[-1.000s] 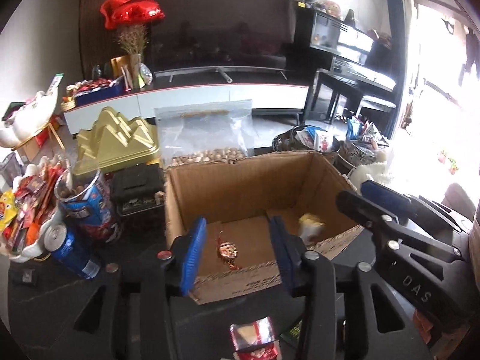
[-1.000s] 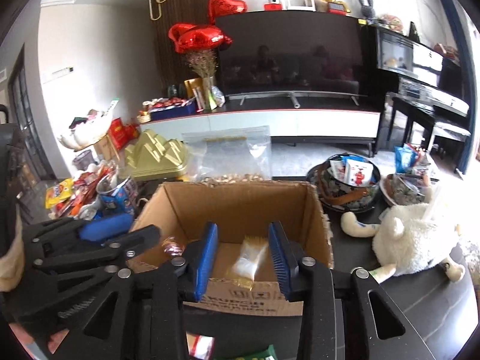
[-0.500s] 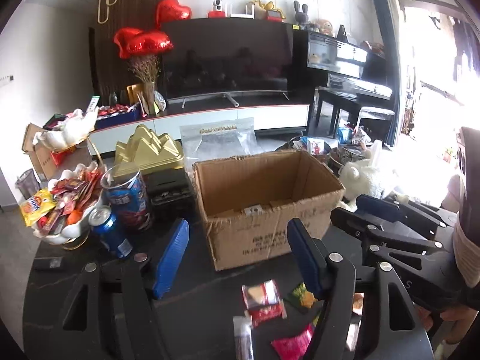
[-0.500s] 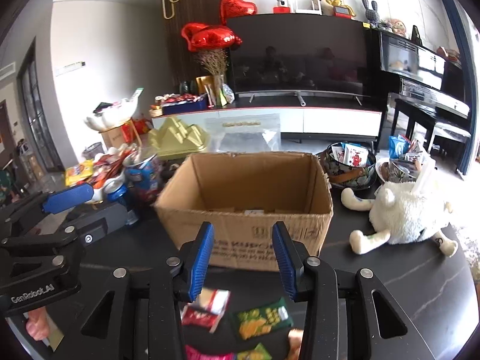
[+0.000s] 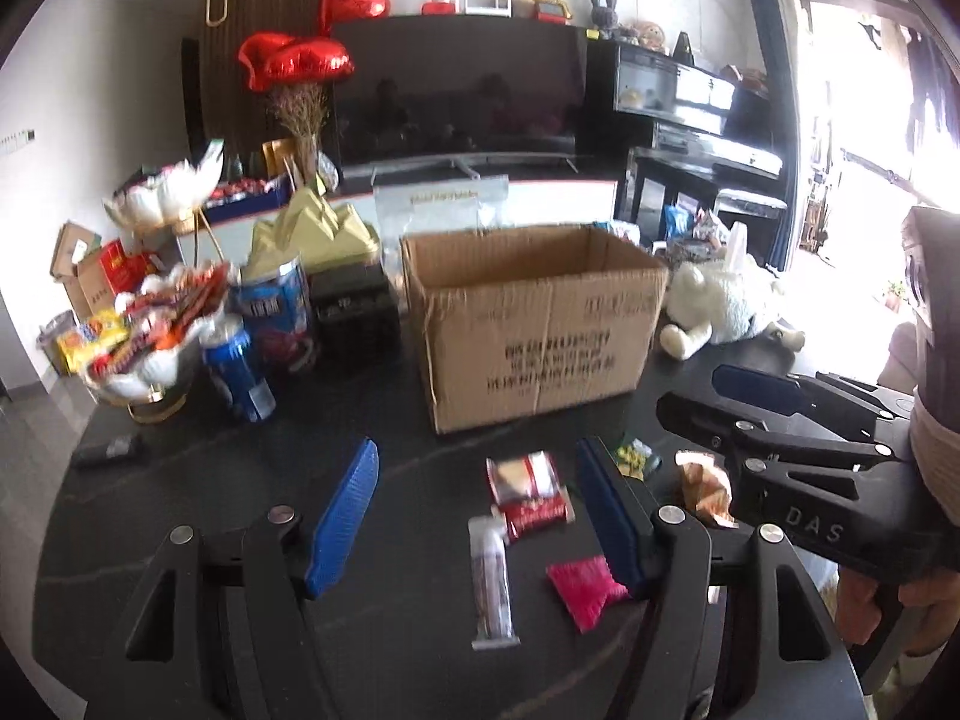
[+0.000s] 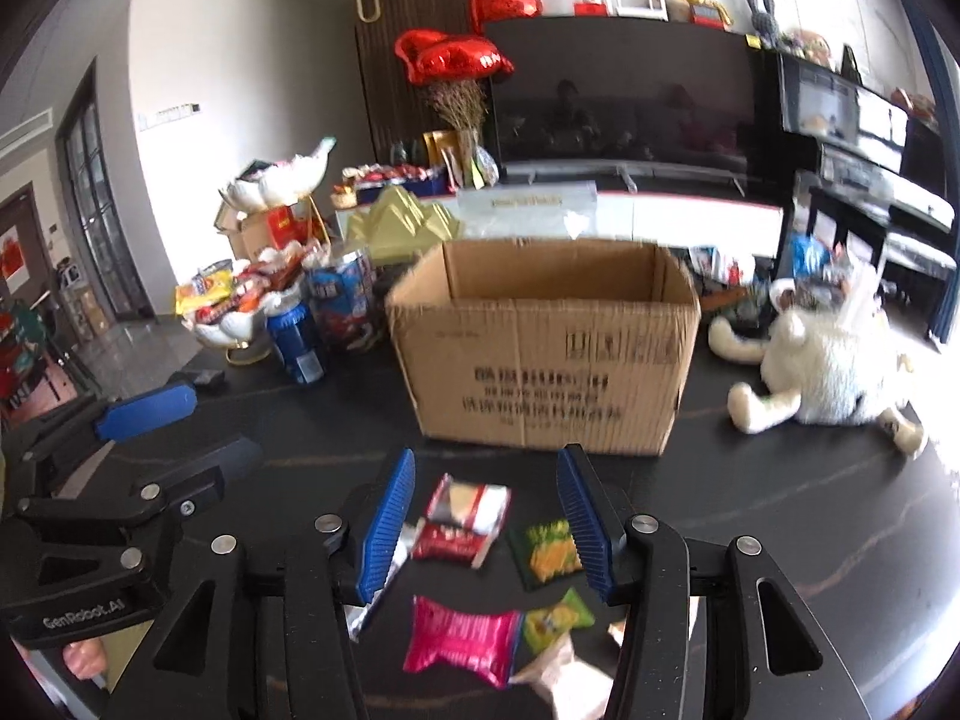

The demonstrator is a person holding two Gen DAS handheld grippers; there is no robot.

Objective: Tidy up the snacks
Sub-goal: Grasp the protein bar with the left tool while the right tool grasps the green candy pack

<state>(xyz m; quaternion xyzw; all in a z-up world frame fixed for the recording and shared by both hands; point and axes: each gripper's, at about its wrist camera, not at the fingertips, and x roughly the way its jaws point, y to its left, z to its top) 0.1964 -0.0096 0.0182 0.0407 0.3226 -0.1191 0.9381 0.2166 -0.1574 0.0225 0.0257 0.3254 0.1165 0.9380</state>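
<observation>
Left wrist view: our left gripper [image 5: 477, 507] hangs over the dark table [image 5: 240, 480] with nothing between its jaws, which have just spread wide. Between the pads lie a red-and-white packet [image 5: 528, 495] at 12 o'clock and a silver stick pack [image 5: 492, 576] lower down; a pink packet [image 5: 585, 591] sits at 4 o'clock, half behind the right pad. The box [image 5: 534, 324] stands beyond at 12, open-topped, apart from the loose snacks. We judge we are between drops, choosing the next packet: the move calls for lowering over one packet alone and closing on it. The right gripper [image 5: 780, 420] at 3 o'clock crowds the same patch, so the two tools could clash.

Right wrist view: our right gripper [image 6: 486, 516] is also empty, jaws part-open and just widening. The red-and-white packet [image 6: 465, 516] lies between the pads; a green packet [image 6: 549, 552] touches the right pad's line, and the pink packet [image 6: 459, 639] is at 6 o'clock. The box [image 6: 546, 354] is at 12. A plush toy [image 6: 828, 360] at 2 and cans [image 6: 297, 336] at 10 flank it, clear of the path. The packets lie close together, so we risk pinching two.
</observation>
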